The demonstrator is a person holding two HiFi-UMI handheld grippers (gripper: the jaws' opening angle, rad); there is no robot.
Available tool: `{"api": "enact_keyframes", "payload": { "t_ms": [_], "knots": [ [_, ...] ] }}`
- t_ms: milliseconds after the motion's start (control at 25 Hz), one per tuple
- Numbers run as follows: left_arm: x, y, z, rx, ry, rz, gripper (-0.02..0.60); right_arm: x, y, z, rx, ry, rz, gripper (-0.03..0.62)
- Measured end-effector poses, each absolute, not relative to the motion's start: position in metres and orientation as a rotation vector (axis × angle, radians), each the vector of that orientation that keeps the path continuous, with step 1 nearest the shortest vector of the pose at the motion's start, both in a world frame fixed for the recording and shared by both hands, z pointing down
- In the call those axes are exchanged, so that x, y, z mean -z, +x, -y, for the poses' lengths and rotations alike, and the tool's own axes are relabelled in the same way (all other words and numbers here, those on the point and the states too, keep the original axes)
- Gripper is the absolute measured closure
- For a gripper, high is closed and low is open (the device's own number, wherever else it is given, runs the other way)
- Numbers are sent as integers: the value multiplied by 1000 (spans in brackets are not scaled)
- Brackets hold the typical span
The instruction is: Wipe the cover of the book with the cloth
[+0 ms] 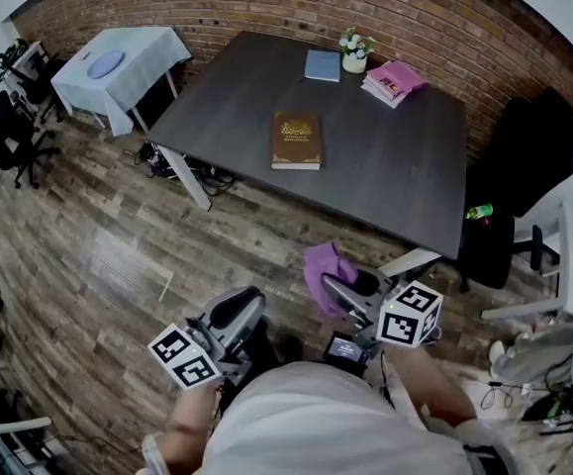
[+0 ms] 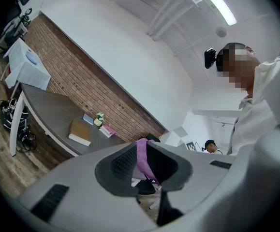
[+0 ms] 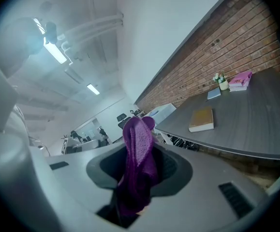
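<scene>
The brown book (image 1: 296, 139) lies shut in the middle of the dark table (image 1: 405, 176), far ahead of both grippers; it also shows as a tan book (image 3: 201, 119) in the right gripper view and as a small book (image 2: 80, 132) in the left gripper view. My right gripper (image 1: 340, 285) is shut on the purple cloth (image 1: 324, 268), which stands up and hangs between its jaws (image 3: 139, 168). My left gripper (image 1: 241, 310) holds nothing. Its jaws stand a narrow gap apart, and the cloth (image 2: 143, 158) shows through that gap. Both grippers hang over the wooden floor, short of the table's near edge.
At the table's far side lie a blue book (image 1: 322, 64), a small flower pot (image 1: 354, 52) and pink books (image 1: 393, 80). A white-clothed side table (image 1: 118, 67) stands at the back left. Black office chairs (image 1: 538, 137) and a green bottle (image 1: 479, 211) are at the right, cables (image 1: 177, 161) under the table.
</scene>
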State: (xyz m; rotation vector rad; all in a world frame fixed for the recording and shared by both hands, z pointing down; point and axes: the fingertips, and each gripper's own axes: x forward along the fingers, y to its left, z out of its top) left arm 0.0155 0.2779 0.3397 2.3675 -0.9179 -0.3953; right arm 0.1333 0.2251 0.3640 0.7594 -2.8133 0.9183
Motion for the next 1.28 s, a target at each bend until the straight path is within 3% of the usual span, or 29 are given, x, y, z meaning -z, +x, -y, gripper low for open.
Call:
{"api": "enact_keyframes", "payload": {
  "t_ms": [920,1280],
  "knots": [
    [-402,-72,-47,110,2424,656,523,-404,71,-26,-858,1174,2547,464],
    [-426,-73,-4,8,2451,560,488,-411,67,32,-708,1213,2450,464]
  ]
}}
